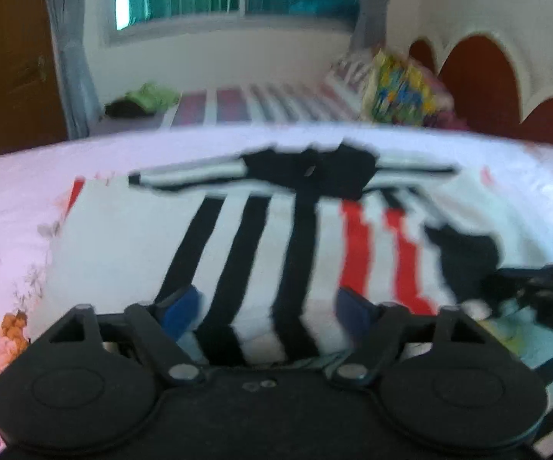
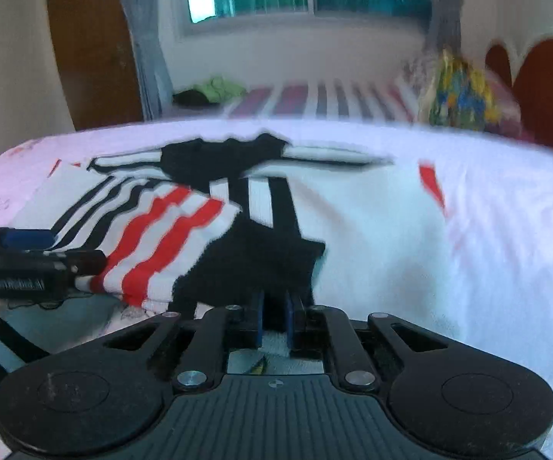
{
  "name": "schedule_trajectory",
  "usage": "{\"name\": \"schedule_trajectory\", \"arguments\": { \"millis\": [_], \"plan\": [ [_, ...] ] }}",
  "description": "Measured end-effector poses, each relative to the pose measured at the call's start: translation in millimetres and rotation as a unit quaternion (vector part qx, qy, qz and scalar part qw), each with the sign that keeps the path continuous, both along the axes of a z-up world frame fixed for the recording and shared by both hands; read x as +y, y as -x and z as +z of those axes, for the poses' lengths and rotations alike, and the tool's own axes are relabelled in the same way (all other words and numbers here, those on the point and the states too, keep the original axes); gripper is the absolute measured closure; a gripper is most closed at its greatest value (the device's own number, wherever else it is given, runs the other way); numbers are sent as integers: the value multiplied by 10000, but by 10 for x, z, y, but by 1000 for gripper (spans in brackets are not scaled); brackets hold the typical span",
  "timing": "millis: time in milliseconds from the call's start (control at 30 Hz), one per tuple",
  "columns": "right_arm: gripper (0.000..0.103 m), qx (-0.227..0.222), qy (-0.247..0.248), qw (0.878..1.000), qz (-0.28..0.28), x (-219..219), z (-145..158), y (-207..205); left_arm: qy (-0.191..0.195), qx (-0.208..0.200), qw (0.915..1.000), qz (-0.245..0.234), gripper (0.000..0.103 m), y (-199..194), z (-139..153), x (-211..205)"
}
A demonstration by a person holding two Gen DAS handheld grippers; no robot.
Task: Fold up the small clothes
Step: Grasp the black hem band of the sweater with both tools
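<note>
A white shirt [image 1: 123,237] with black and red stripes and a black collar lies spread on the bed. In the left wrist view my left gripper [image 1: 267,303] is open, its blue pads [image 1: 178,306] wide apart over the shirt's near hem, with striped cloth lying between them. In the right wrist view one side of the shirt [image 2: 372,237] is folded over, showing a black patch [image 2: 261,260]. My right gripper [image 2: 274,306] is shut on the edge of that black cloth. Each gripper shows in the other's view: the right gripper [image 1: 545,287] at the right, the left gripper [image 2: 69,251] at the left.
The shirt rests on a pink floral bedsheet [image 1: 8,199]. A pale blue printed cloth [image 2: 65,314] lies at the near edge. Behind are a striped mattress [image 1: 276,103], a colourful pillow [image 1: 403,92], a green cloth [image 1: 150,97], a red headboard [image 1: 479,76] and a wooden door [image 1: 12,57].
</note>
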State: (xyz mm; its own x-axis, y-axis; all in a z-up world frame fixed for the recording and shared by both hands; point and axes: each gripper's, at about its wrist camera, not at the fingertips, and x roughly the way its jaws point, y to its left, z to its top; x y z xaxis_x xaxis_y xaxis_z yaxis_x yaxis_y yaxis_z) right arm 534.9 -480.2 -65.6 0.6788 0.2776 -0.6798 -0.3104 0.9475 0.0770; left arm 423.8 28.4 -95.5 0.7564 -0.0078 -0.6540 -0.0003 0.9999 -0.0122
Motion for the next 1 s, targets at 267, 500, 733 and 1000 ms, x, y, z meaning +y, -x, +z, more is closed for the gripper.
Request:
{"name": "schedule_trajectory", "arguments": {
  "millis": [267, 500, 733, 1000],
  "plan": [
    [93, 318, -560, 9979, -54, -204, 98, 42, -69, 297, 9995, 41, 22, 60, -49, 71],
    [93, 481, -477, 9977, -55, -490, 170, 628, -71, 125, 9998, 147, 20, 682, 60, 20],
    [63, 494, -321, 9960, -676, -717, 207, 1396, -359, 473, 9982, -102, 64, 1320, -61, 131],
    [74, 615, -501, 9929, -882, -888, 376, 2144, -90, 264, 9995, 131, 103, 2102, 158, 687]
  ]
}}
